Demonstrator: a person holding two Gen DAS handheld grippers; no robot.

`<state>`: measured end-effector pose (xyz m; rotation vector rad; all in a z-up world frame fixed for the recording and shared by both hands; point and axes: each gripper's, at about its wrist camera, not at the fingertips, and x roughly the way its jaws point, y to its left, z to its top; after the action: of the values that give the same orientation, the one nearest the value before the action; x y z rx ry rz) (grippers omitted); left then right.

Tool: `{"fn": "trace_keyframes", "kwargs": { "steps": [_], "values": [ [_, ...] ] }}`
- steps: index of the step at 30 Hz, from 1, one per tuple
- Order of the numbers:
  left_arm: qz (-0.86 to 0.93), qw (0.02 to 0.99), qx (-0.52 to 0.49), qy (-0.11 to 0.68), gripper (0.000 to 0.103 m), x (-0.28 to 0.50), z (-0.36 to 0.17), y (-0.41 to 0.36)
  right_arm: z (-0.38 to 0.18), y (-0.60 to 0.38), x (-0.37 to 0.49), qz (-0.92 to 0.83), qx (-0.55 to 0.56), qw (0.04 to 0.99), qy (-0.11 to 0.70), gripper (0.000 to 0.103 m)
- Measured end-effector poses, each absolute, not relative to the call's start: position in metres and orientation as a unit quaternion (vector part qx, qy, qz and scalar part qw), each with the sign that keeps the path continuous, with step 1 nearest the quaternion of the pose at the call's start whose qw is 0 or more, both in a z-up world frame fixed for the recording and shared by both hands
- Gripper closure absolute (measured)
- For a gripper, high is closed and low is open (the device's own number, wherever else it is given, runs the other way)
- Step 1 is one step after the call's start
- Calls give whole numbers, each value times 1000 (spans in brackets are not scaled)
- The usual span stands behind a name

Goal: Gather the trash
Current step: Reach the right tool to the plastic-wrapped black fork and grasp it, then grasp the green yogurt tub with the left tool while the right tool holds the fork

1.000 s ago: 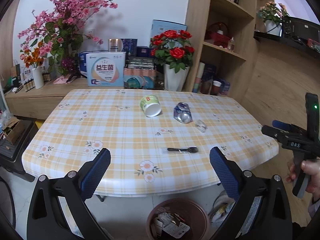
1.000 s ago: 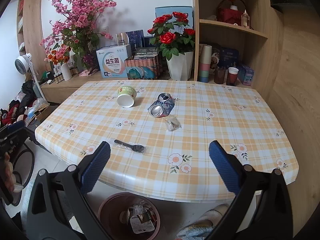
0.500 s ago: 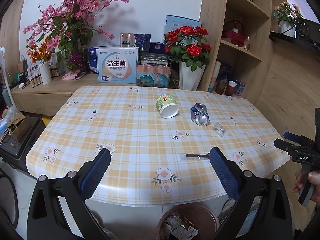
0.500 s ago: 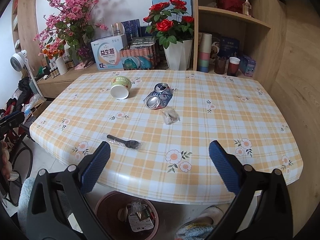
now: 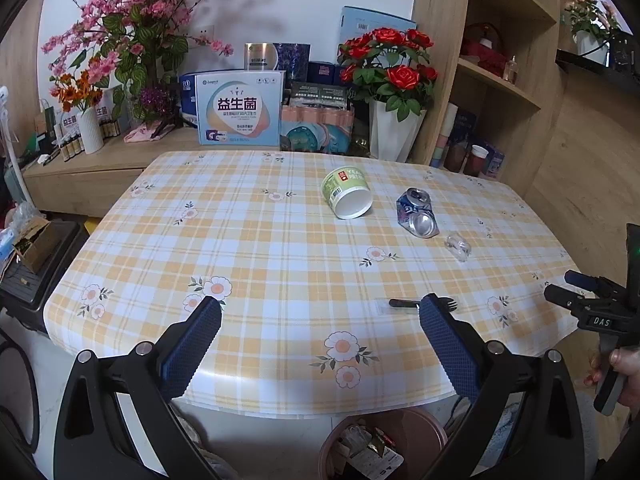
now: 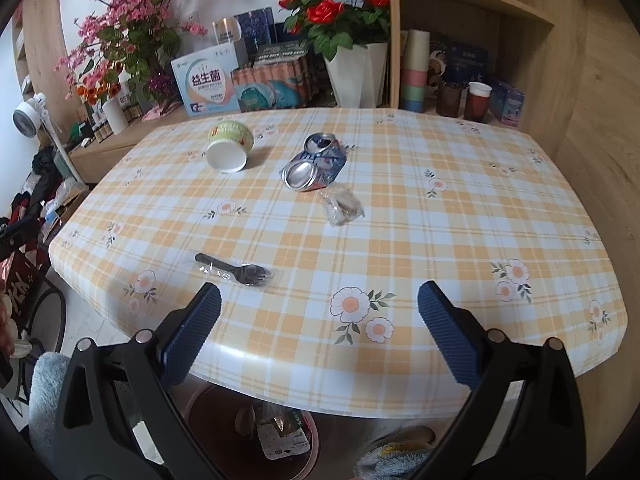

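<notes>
On the plaid table [image 5: 280,248] lie a green paper cup on its side [image 5: 347,198] [image 6: 229,145], a crushed can [image 5: 417,218] [image 6: 314,163], a crumpled clear wrapper [image 5: 457,245] [image 6: 342,209] and a black plastic fork in a wrapper [image 5: 404,304] [image 6: 234,269]. A pink trash bin [image 5: 382,444] [image 6: 256,432] with trash inside stands on the floor under the table's near edge. My left gripper [image 5: 320,340] is open and empty over the near edge. My right gripper [image 6: 320,328] is open and empty, just short of the fork; it also shows at the right of the left wrist view [image 5: 592,312].
Behind the table a low cabinet holds boxes [image 5: 239,109], a white vase of red roses [image 5: 390,128] [image 6: 356,72] and pink blossoms [image 5: 132,40]. A wooden shelf unit [image 5: 504,80] stands at the right. Clutter and a box sit on the floor at the left [image 5: 32,244].
Both grippers have moved in closer to the table and a little lower. The fork now lies right at the right gripper's left finger. Nothing on the table has moved.
</notes>
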<state>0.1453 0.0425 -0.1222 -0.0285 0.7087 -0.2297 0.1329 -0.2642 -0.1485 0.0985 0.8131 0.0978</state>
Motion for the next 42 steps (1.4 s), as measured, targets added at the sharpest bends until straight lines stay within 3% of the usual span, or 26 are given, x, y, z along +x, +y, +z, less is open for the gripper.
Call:
{"fn": "trace_keyframes", "kwargs": {
  "steps": [9,12,22,28,31,42],
  "values": [
    [-103,927,-15,360,6,171,-140,42,-203,-216,193,127,-55,878,458,8],
    [-100,926,-21,364,6,178,-146,44,-218,-194,217,157,-82,861,477,24],
    [-91,918,-25,384,6,196,-164,49,-241,-145,255,232,-122,827,498,36],
    [-93,916,-35,389,6,202,-171,48,-238,-149,253,249,-111,829,488,80],
    [-101,913,-36,393,6,206,-174,43,-238,-161,249,234,-82,840,482,87],
    [-124,902,-45,410,6,235,-185,19,-215,-230,230,141,55,895,419,89]
  ]
}}
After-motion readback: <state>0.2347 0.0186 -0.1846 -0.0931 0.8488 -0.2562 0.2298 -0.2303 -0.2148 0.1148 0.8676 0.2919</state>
